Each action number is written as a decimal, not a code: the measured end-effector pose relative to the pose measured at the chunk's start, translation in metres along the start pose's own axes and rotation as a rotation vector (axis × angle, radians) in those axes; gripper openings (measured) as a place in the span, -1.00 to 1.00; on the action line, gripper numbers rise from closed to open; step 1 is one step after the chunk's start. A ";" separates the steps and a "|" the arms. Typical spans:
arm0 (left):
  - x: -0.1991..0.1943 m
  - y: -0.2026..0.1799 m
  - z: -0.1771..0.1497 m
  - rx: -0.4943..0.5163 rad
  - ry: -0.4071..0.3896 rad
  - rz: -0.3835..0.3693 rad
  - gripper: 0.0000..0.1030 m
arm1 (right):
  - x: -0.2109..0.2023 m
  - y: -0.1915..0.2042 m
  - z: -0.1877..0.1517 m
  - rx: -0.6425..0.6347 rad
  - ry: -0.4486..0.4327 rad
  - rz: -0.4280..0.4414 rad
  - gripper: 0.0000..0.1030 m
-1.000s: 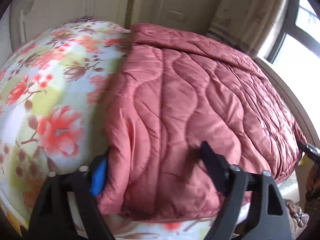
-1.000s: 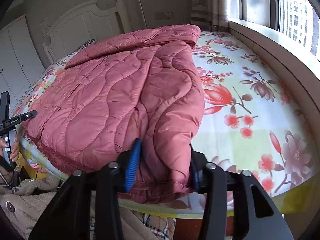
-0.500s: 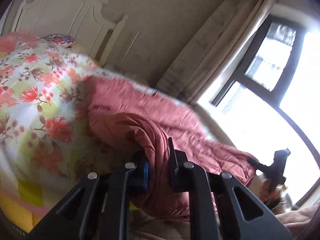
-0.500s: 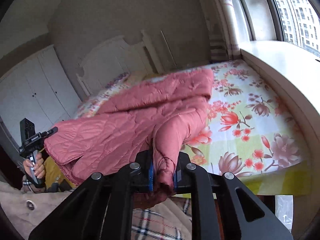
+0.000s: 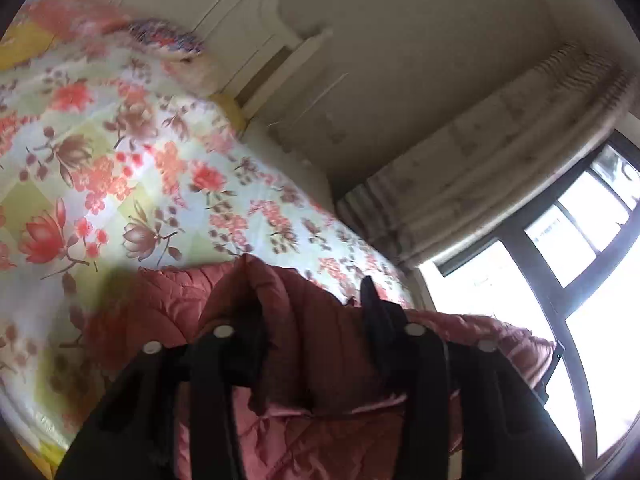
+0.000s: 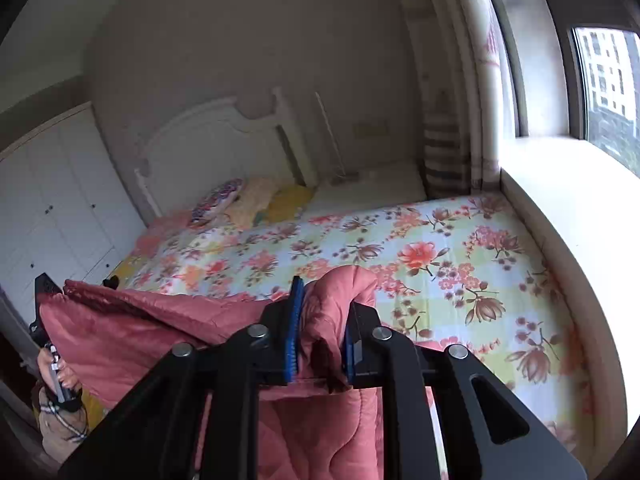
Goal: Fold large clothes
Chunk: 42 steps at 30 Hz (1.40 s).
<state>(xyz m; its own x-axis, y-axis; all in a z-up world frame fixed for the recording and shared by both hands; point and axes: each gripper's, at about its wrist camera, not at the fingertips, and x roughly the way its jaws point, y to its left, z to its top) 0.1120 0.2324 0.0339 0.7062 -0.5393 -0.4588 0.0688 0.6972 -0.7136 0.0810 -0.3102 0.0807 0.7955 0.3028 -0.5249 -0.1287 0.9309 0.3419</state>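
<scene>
Left wrist view: the left gripper (image 5: 316,312) has a bunched fold of the pink quilted coat (image 5: 320,360) between its jaws, which have just been opening — whether they pinch it is unclear.

Right wrist view: the right gripper (image 6: 320,320) is clamped on the coat's other corner, raised over the floral bed (image 6: 440,248). The step looks like lifting the hem — next, carrying it forward evenly.

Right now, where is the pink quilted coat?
The pink quilted coat hangs lifted over the near edge of the floral bed, between the left gripper and the right gripper.
</scene>
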 end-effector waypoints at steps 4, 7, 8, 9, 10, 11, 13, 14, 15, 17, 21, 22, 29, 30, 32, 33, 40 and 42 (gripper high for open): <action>0.039 0.053 0.026 -0.126 -0.135 0.273 0.29 | 0.104 -0.069 0.003 0.280 0.181 -0.075 0.18; 0.022 0.064 0.028 -0.119 -0.211 0.338 0.42 | 0.103 -0.086 -0.007 0.315 0.115 -0.064 0.49; 0.020 0.057 0.027 -0.068 -0.205 0.343 0.47 | 0.097 -0.081 -0.010 0.282 0.109 -0.064 0.59; 0.020 0.049 0.024 0.001 -0.190 0.357 0.51 | 0.091 -0.073 -0.013 0.216 0.106 -0.074 0.61; 0.022 0.036 0.019 0.102 -0.163 0.387 0.59 | 0.086 -0.063 -0.014 0.156 0.105 -0.089 0.64; 0.024 0.027 0.015 0.163 -0.142 0.400 0.69 | 0.079 -0.052 -0.018 0.081 0.110 -0.114 0.69; 0.038 0.014 0.009 0.238 -0.064 0.377 0.84 | 0.079 -0.042 -0.028 -0.004 0.149 -0.135 0.69; 0.050 0.012 0.005 0.250 -0.011 0.359 0.86 | 0.083 -0.041 -0.035 -0.027 0.186 -0.137 0.69; 0.058 0.011 -0.003 0.257 0.023 0.347 0.86 | 0.087 -0.043 -0.043 -0.034 0.218 -0.137 0.69; 0.082 0.016 -0.014 0.270 0.092 0.343 0.84 | 0.100 -0.049 -0.056 -0.022 0.272 -0.131 0.69; 0.121 0.026 -0.024 0.330 0.195 0.422 -0.75 | 0.120 -0.053 -0.080 -0.042 0.314 -0.101 -0.42; 0.116 0.024 -0.022 0.322 0.173 0.389 -0.85 | 0.116 -0.049 -0.079 -0.056 0.285 -0.104 -0.70; 0.048 -0.039 0.001 0.363 -0.074 0.249 -0.86 | 0.046 -0.004 -0.036 -0.108 0.019 -0.120 -0.78; 0.050 -0.041 0.004 0.366 -0.076 0.269 -0.86 | 0.047 -0.001 -0.031 -0.110 0.012 -0.141 -0.78; 0.075 -0.031 0.010 0.369 -0.055 0.358 -0.83 | 0.068 -0.007 -0.028 -0.091 0.047 -0.190 -0.78; 0.091 -0.020 0.011 0.360 -0.033 0.401 -0.82 | 0.087 -0.015 -0.032 -0.072 0.089 -0.219 -0.78; 0.146 0.055 -0.009 0.258 0.033 0.539 -0.26 | 0.157 -0.070 -0.085 0.114 0.235 -0.213 -0.64; 0.132 0.039 -0.004 0.309 -0.026 0.620 0.30 | 0.147 -0.070 -0.077 0.124 0.250 -0.210 -0.09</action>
<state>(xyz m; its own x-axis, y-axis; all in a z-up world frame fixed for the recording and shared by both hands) 0.2045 0.1868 -0.0569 0.6961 0.0110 -0.7179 -0.1584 0.9776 -0.1386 0.1618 -0.3147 -0.0804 0.6254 0.1621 -0.7633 0.1076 0.9509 0.2901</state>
